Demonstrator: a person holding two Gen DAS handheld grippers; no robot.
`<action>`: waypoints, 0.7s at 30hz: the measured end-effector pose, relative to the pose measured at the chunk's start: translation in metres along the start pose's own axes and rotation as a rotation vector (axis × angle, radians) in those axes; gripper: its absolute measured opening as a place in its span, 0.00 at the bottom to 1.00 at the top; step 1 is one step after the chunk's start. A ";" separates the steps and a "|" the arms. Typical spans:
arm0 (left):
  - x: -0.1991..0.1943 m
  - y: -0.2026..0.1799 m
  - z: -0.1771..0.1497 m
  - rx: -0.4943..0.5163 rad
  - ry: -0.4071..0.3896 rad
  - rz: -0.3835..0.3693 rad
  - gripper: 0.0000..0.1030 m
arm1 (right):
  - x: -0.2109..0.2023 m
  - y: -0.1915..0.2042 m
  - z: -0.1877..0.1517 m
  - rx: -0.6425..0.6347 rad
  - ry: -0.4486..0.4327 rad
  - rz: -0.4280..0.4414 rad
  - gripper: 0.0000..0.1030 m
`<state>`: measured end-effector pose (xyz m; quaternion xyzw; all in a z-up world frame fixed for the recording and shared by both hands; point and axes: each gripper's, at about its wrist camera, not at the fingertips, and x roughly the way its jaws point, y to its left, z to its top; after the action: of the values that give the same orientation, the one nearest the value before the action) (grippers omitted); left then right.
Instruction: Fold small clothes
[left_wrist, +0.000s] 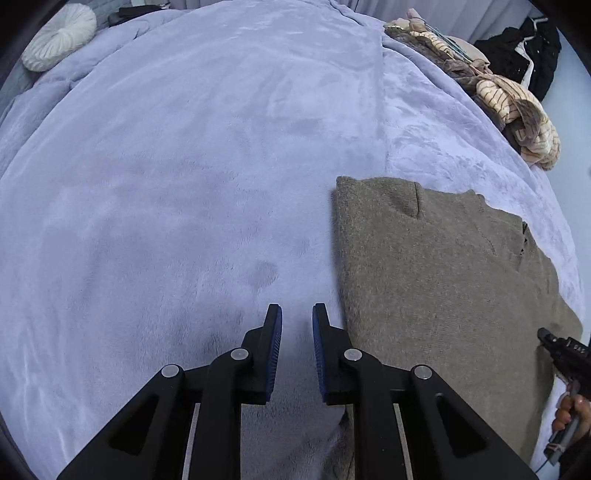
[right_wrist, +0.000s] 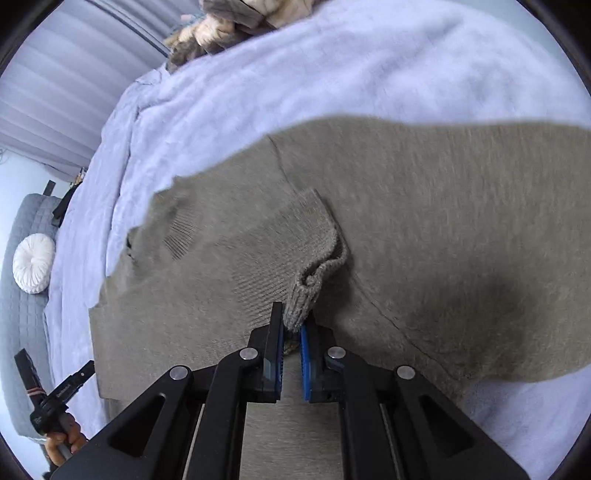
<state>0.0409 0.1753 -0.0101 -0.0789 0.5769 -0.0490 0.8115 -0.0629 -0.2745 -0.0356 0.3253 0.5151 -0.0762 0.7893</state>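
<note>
A grey-brown knit sweater lies partly folded on the pale blue blanket. My left gripper is open and empty, hovering over the blanket just left of the sweater's edge. In the right wrist view the sweater fills the middle. My right gripper is shut on the ribbed cuff of the sweater's sleeve and holds it above the sweater's body. The right gripper also shows in the left wrist view at the sweater's right edge.
A pile of striped and brown clothes lies at the bed's far right edge, with dark clothes beyond. A round white cushion sits at the far left. The left gripper shows at the lower left of the right wrist view.
</note>
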 end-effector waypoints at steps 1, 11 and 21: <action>-0.004 0.001 -0.004 0.003 0.004 -0.014 0.18 | 0.002 -0.004 -0.002 0.011 0.001 0.007 0.08; -0.014 -0.062 -0.017 0.193 -0.039 -0.048 0.18 | -0.020 0.002 -0.015 -0.012 -0.028 -0.037 0.42; 0.021 -0.066 -0.032 0.262 -0.010 0.039 0.18 | -0.030 -0.009 -0.005 0.015 -0.089 -0.066 0.32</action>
<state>0.0182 0.1043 -0.0280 0.0387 0.5632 -0.1076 0.8184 -0.0849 -0.2849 -0.0145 0.3101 0.4895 -0.1204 0.8060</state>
